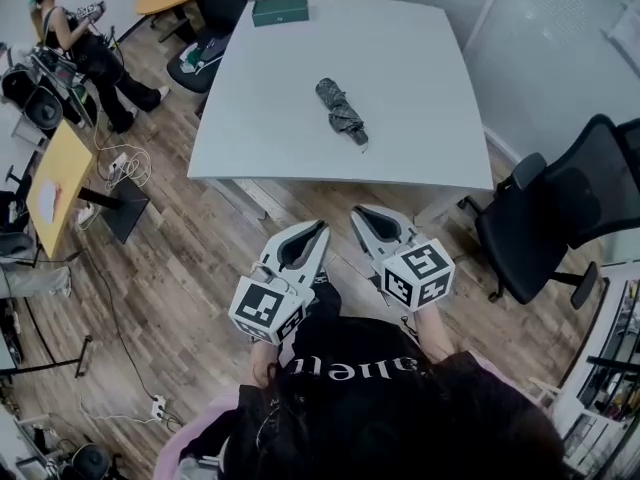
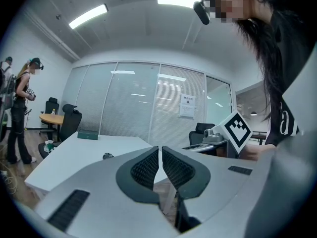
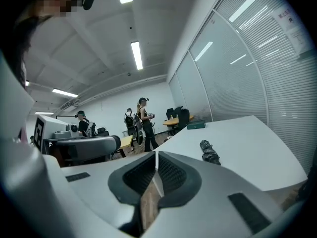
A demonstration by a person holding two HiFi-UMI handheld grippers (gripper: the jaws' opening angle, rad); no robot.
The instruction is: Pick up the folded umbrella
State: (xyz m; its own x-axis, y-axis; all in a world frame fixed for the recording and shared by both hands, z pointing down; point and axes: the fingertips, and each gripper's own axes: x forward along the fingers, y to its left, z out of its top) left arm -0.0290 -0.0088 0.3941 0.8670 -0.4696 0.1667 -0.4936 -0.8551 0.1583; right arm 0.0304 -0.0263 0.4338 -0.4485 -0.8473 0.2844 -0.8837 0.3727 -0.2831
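Umbrella [image 1: 342, 111] job: approach, by the look of it.
Left gripper [image 1: 318, 230]: jaws together, empty, short of the table [image 1: 420, 78].
Right gripper [image 1: 360, 213]: likewise closed, empty, aimed tableward.
Table: umbrella lies folded mid-top at 12 o'clock, well apart from both.
Box [image 1: 280, 10]: far edge, 11 o'clock.

You hold two tongs: left tongs [image 1: 320, 228], right tongs [image 1: 357, 213]. One white table [image 1: 400, 58], carrying one folded umbrella [image 1: 341, 110], one green box [image 1: 280, 10]. Two black chairs beside it: right chair [image 1: 560, 208], far-left chair [image 1: 200, 63].
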